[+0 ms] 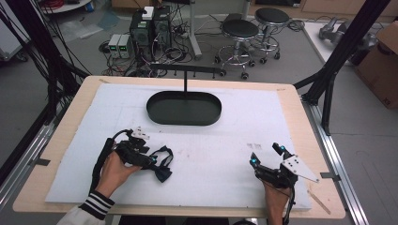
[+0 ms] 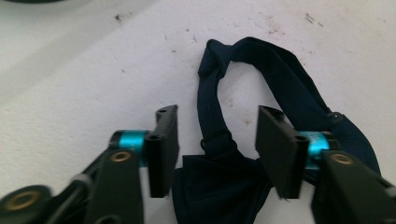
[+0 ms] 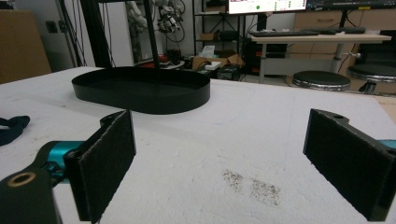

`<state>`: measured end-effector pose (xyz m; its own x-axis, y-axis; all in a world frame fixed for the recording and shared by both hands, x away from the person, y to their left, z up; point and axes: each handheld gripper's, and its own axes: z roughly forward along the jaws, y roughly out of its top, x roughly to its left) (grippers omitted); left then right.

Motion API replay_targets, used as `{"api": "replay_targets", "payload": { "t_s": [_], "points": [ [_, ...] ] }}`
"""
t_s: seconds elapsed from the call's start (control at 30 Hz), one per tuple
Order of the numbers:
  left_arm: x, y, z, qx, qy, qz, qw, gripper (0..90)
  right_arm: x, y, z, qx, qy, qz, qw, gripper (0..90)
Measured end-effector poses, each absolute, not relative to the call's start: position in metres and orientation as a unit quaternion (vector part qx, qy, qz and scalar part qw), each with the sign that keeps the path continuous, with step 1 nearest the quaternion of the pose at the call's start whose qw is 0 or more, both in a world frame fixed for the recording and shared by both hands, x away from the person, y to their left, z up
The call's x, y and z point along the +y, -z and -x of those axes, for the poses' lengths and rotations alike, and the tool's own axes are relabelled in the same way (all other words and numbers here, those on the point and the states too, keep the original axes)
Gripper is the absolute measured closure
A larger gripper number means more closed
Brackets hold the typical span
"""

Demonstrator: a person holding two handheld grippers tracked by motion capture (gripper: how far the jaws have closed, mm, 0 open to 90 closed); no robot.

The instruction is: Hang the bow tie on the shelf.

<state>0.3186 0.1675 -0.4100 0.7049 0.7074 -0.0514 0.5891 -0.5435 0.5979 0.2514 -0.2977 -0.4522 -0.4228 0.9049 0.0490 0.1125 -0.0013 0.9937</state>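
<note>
Fingers [image 2: 163, 149] of the left gripper [image 2: 217, 151] stand spread apart, straddling a navy bow tie [image 2: 219, 186] whose knot lies between the pads without either pad pressing it; its strap loops up toward the upper middle of the left gripper view. From above, the bow tie [image 1: 162, 164] lies at lower left of the white foam mat [image 1: 225, 140], just beside the left gripper [image 1: 152, 161]. At lower right, the right gripper [image 1: 266, 155] is released, jaws wide over bare mat. A black oval tray [image 1: 184, 108] with a T-shaped stand sits upper centre.
</note>
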Motion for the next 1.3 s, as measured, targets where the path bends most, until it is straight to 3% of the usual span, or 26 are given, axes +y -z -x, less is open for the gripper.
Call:
{"api": "replay_targets", "payload": {
  "t_s": [0.17, 0.53, 0.67, 1.3],
  "points": [
    [0.1631, 0.4134, -0.3192, 0.374, -0.099, -0.880, 0.277, 55.6, -0.2978, 0.4523, -0.2515, 0.617, -0.575, -0.412, 0.345, 8.2],
    [0.1595, 0.4160, -0.3209, 0.382, -0.095, -0.881, 0.264, 79.8, -0.2979, 0.4522, -0.2515, 0.616, -0.576, -0.412, 0.344, 8.2],
    [0.1594, 0.4158, -0.3207, 0.388, -0.100, -0.877, 0.264, 84.2, -0.2980, 0.4522, -0.2514, 0.616, -0.576, -0.412, 0.344, 8.2],
    [0.1624, 0.4106, -0.3183, 0.380, -0.120, -0.870, 0.290, 85.9, -0.2981, 0.4523, -0.2513, 0.615, -0.576, -0.413, 0.345, 8.2]
  ]
}}
